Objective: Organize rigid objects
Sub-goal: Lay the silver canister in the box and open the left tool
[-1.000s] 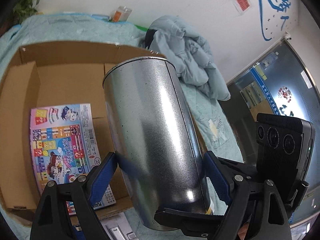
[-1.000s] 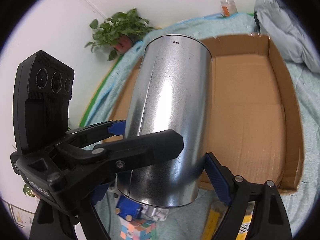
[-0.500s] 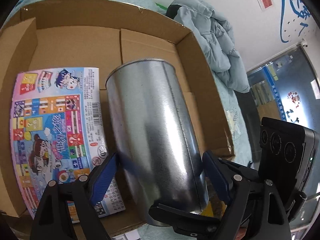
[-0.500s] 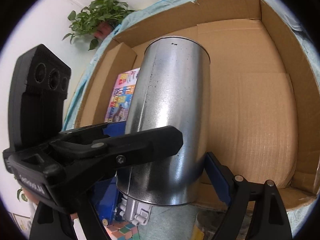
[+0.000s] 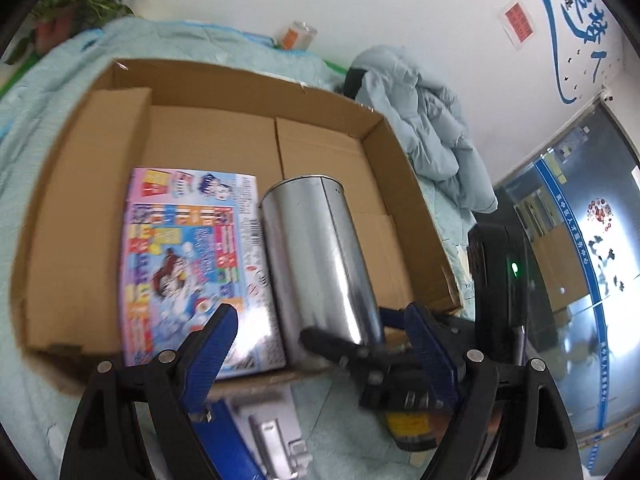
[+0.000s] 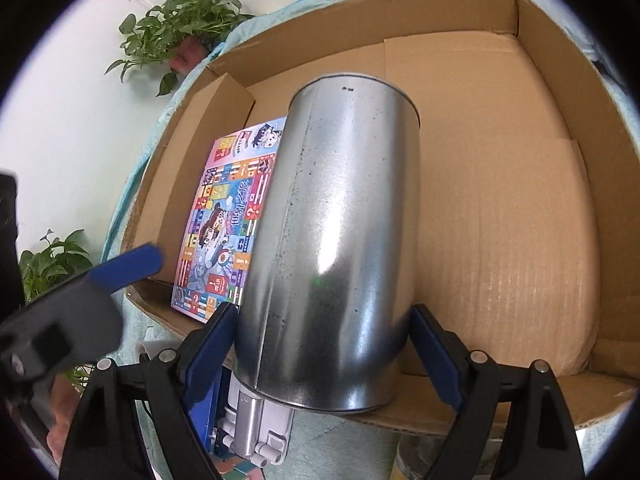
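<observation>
A shiny metal can [image 6: 332, 248] lies tilted over the near wall of an open cardboard box [image 6: 520, 216]. My right gripper [image 6: 322, 344] is shut on the can near its base. In the left wrist view the can [image 5: 320, 256] rests in the box [image 5: 80, 208] beside a colourful game box [image 5: 192, 264]. My left gripper [image 5: 320, 352] is open and empty, drawn back from the can; the right gripper's fingers [image 5: 348, 348] show beyond it. The left gripper also shows at the left edge of the right wrist view [image 6: 80, 292].
The cardboard box sits on a light blue quilted cover [image 5: 52, 60]. A crumpled grey jacket [image 5: 432, 128] lies to the right. Potted plants [image 6: 180, 36] stand at the left wall. A blue and silver tool [image 5: 256, 440] and a yellow item [image 5: 408, 428] lie before the box.
My left gripper has let go of the can and pulled back. The can has gone down into the box beside the game box, held only by my right gripper.
</observation>
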Available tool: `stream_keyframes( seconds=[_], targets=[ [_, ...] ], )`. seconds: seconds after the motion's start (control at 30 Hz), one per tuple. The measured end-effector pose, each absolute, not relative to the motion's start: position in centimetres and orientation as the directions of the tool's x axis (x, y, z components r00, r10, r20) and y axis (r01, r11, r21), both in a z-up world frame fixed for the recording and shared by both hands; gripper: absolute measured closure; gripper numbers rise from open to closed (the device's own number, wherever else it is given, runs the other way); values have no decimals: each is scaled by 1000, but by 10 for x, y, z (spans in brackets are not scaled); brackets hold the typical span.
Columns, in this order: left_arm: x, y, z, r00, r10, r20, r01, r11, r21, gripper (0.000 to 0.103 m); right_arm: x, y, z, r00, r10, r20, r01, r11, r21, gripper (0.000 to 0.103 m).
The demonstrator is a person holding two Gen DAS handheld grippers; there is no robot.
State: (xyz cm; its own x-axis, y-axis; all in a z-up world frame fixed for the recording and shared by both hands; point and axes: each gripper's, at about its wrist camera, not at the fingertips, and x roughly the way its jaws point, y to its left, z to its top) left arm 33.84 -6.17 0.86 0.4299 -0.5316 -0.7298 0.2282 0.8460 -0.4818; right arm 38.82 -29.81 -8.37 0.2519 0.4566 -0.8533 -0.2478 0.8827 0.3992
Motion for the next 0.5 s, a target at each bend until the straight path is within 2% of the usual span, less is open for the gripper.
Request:
stream_keyframes(
  seconds=[0.13, 0.23, 0.27, 0.47, 0.5],
  targets=[
    [300, -47, 26, 525, -476, -706, 246, 879, -409, 17, 370, -304, -64, 309, 438, -844, -273, 891, 363, 16],
    [274, -42, 36, 609, -406, -681, 234, 913, -334, 7, 349, -310, -47, 379, 413, -828, -282, 904, 321, 16],
    [264, -40, 40, 646, -379, -663, 224, 924, -310, 0, 341, -311, -43, 401, 400, -824, -281, 910, 305, 16],
    [207, -28, 50, 781, -232, -580, 144, 970, -195, 2, 273, -331, -31, 550, 310, -775, -263, 946, 192, 17],
    [197, -27, 51, 793, -237, -561, 149, 969, -197, 13, 265, -331, -32, 564, 285, -775, -251, 953, 167, 24]
  ],
)
